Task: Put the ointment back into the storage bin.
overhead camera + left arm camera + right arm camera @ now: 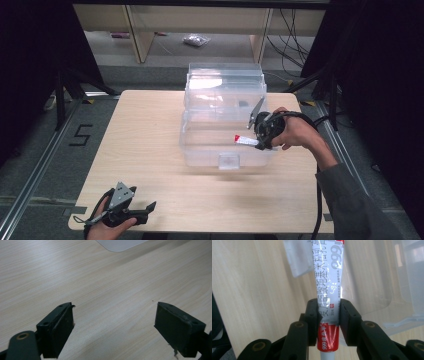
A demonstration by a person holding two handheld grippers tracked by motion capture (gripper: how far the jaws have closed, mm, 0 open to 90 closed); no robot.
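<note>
Right gripper point(328, 322) pinches the tube point(329, 287) near its red end; the tube's long axis runs straight out ahead of the fingers, tip over the open clear bin point(200, 150). Left gripper point(115, 327) rests spread and empty on the table point(100, 277), well apart from the bin.

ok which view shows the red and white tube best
The right gripper view: the tube runs up the frame with its print readable, clamped between the right hand-held gripper. The high view gives a small red-tipped sliver over the clear box. The left gripper view faces bare table.
</note>
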